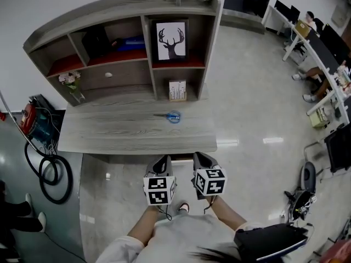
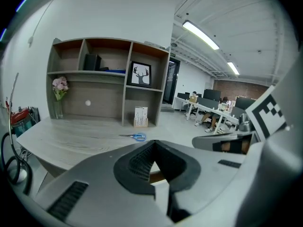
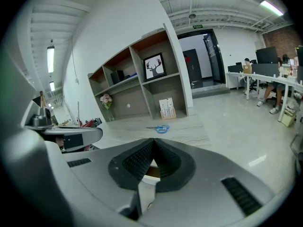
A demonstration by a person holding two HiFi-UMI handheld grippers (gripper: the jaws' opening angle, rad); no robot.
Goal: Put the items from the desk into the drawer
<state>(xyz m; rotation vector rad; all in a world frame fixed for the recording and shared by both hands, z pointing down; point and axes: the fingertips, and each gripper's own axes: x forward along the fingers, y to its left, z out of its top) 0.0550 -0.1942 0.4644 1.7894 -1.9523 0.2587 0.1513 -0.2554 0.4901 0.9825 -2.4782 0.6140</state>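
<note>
Scissors [image 1: 173, 116] with blue handles lie flat on the grey wood-grain counter [image 1: 109, 133], well ahead of both pairs of fingers and a little closer to the line of the right pair. They look like the only loose item on the open surface, so they are probably the thing to stow.

The left gripper [image 1: 162, 161] and right gripper [image 1: 201, 159] hang side by side, short of the counter's near edge, tips angled down toward it. Each pair of fingers is pressed together with nothing between the ribbed pads. That suits an approach, since nothing is being carried yet, but either pair must spread before it can take anything.

Beyond the scissors and off to the left of the fingers, the shelf unit [image 1: 214, 15] standing at the back of the counter has a closed panel with a small pale knob [image 1: 108, 75]. I take this panel for the drawer [image 1: 123, 76]. It sits flush, so it likely has to be pulled out first. The left fingers are on the knob's side, which would leave the right pair for the scissors.

A vase of flowers [image 1: 71, 82] stands left of the drawer, and a deer picture [image 1: 170, 40] stands in the compartment above and to the right. Both seem to be decoration rather than cargo.
</note>
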